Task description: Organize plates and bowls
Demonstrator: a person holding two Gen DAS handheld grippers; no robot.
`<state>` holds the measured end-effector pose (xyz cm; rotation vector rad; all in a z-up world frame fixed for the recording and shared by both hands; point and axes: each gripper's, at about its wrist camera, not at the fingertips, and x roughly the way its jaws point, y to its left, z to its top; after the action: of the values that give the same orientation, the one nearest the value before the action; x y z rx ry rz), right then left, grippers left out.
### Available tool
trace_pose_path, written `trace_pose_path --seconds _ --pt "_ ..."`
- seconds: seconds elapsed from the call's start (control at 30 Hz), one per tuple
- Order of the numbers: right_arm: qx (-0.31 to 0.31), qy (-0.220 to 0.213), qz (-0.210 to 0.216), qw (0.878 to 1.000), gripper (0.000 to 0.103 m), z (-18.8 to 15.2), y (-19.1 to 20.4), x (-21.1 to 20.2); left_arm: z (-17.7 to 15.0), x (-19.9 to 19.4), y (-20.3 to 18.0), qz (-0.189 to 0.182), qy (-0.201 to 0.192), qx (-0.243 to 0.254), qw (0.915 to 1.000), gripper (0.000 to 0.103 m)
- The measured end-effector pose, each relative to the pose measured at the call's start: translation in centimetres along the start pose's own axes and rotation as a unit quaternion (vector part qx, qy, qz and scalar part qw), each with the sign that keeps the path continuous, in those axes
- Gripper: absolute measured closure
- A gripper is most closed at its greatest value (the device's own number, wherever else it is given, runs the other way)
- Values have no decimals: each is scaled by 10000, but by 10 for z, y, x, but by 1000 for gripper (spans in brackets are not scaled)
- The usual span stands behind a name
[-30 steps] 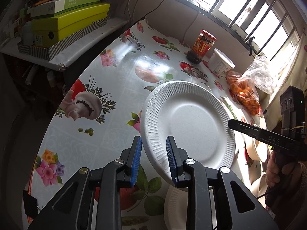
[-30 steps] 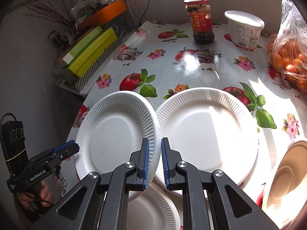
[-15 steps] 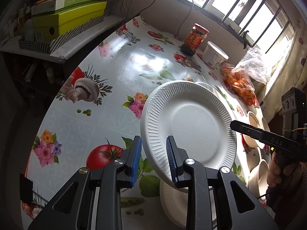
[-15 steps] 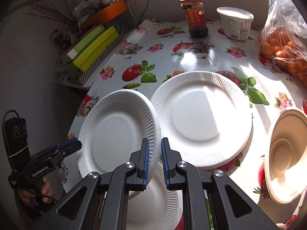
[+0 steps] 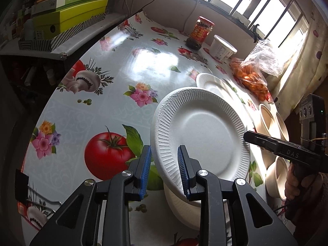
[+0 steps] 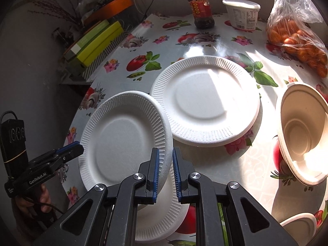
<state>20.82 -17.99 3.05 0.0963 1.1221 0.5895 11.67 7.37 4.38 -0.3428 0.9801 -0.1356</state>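
A white ribbed paper plate is held tilted above the table; my right gripper is shut on its near rim. In the left wrist view the same plate has its rim between the fingers of my left gripper, whose jaws stand apart around it. Another white plate lies under it on the table. A further plate rests on a bowl beyond. Beige bowls stand at the right.
A red-lidded sauce jar, a white tub and a bag of oranges stand at the far edge. Green boxes sit on a shelf to the left. The table wears a flowered oilcloth.
Both grippers and the held plate have drawn back towards me, so more table shows beyond. The plate has tilted slightly. Both grips look the same.
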Motion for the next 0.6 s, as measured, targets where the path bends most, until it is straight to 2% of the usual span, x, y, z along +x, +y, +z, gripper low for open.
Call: trace_pose_path --seconds 0.6 --pt "10 106 -173 9998 88 -33 -8 -12 -29 4 -15 -70 284 89 9995 75"
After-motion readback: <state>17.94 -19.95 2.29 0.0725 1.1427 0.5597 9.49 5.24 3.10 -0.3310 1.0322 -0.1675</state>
